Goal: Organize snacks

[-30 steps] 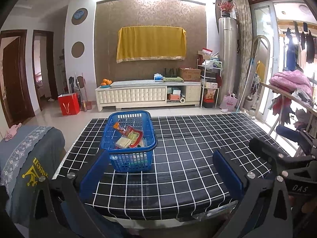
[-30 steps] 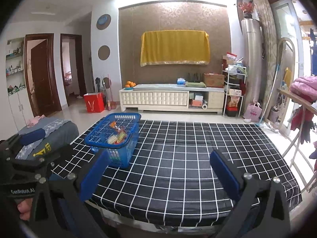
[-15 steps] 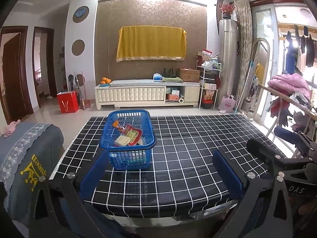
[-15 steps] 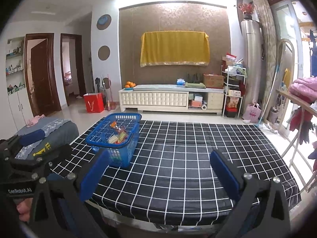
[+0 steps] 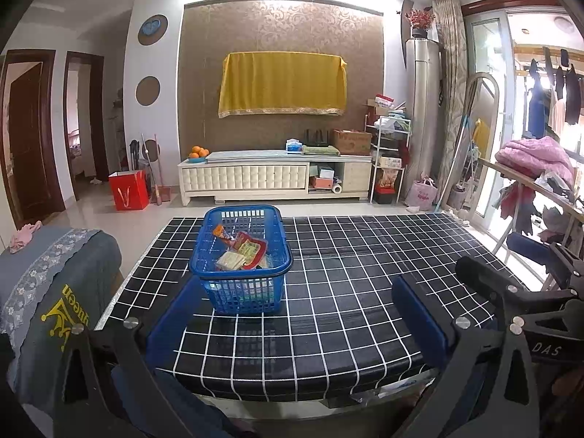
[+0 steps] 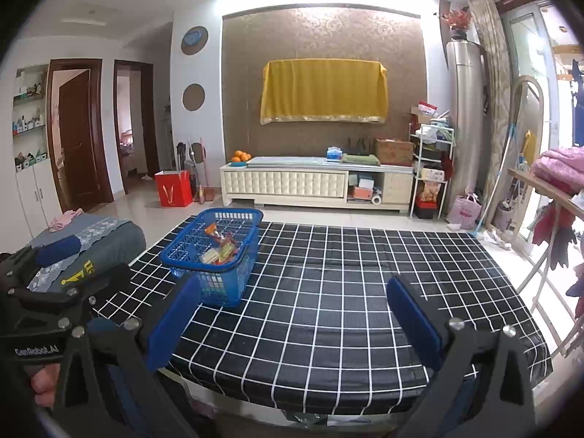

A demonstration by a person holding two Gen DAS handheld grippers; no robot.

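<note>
A blue plastic basket stands on the left part of a table covered in black cloth with white grid lines. Several snack packets lie inside it, red, orange and yellow. My left gripper hovers over the table's near edge, open and empty, the basket just beyond its left finger. My right gripper is open and empty too, further right, with the basket ahead of its left finger. Each gripper shows in the other's view, the right one and the left one.
A grey cushioned seat stands left of the table. A drying rack with pink bedding is on the right. Beyond the table are bare floor, a white TV cabinet, a red bag and shelves.
Both views have shifted only slightly; the left gripper has drifted a little, so the basket sits marginally further away and more central. Both grippers stay open and empty.
</note>
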